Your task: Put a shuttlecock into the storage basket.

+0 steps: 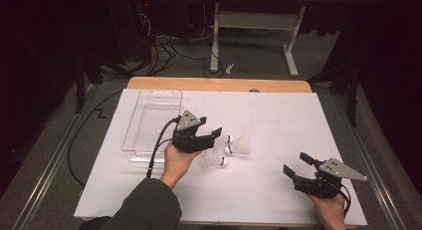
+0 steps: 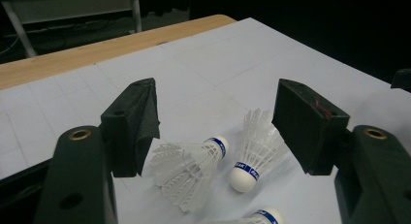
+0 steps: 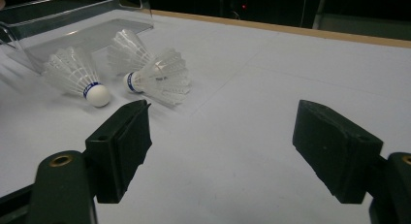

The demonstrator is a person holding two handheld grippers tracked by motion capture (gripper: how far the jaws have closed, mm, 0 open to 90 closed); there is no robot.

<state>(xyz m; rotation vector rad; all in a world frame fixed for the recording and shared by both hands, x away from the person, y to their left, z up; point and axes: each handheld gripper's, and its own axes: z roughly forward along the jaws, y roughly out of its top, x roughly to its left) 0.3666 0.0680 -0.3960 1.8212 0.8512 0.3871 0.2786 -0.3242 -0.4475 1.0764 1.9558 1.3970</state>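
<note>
clear plastic tray (image 1: 149, 121), white table cover (image 1: 278, 120)

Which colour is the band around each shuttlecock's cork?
Blue, on the shuttlecock; clearest in the left gripper view.

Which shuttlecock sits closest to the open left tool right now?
The far-left shuttlecock, lying on its side with its feathers by the left tool's left-hand jaw. The other two lie farther right and nearer.
</note>
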